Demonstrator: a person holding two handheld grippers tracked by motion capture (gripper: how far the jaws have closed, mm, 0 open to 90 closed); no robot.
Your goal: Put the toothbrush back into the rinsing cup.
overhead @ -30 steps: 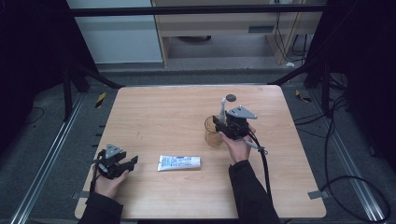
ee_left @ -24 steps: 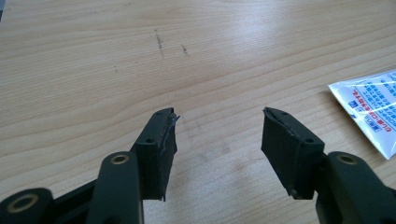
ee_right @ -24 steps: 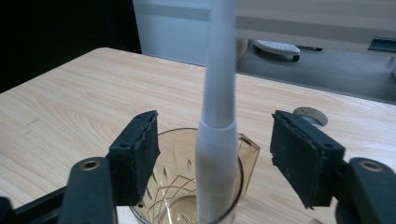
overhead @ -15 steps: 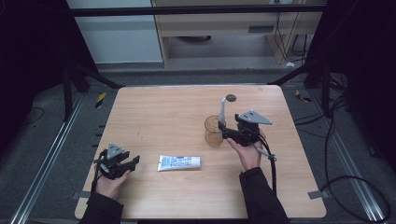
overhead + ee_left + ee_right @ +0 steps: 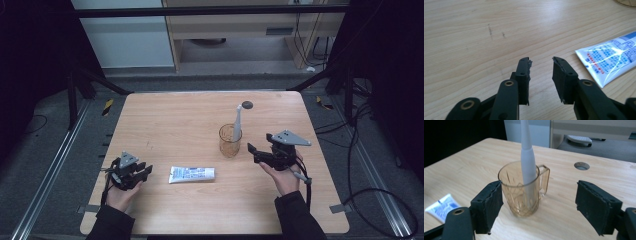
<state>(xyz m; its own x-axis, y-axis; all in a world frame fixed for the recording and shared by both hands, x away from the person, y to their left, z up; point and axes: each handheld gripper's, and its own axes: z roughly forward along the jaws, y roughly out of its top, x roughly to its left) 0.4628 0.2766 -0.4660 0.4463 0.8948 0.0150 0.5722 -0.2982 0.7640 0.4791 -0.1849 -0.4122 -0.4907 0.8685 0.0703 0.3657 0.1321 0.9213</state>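
The right gripper (image 5: 260, 151) is held open beside the amber mug (image 5: 230, 141) where the toothbrush (image 5: 237, 123) stands; its jaws have just been opening, empty. The toothpaste tube (image 5: 192, 174) lies flat on the tabletop (image 5: 170, 120) just beside the left gripper (image 5: 143, 171), whose empty jaws have just been narrowing. The tube is best approached low and gripped across its width.

Wooden table (image 5: 165, 115) on grey floor (image 5: 65, 165); pale cabinet (image 5: 122, 45) and shelf unit (image 5: 240, 35) behind; dark surroundings.
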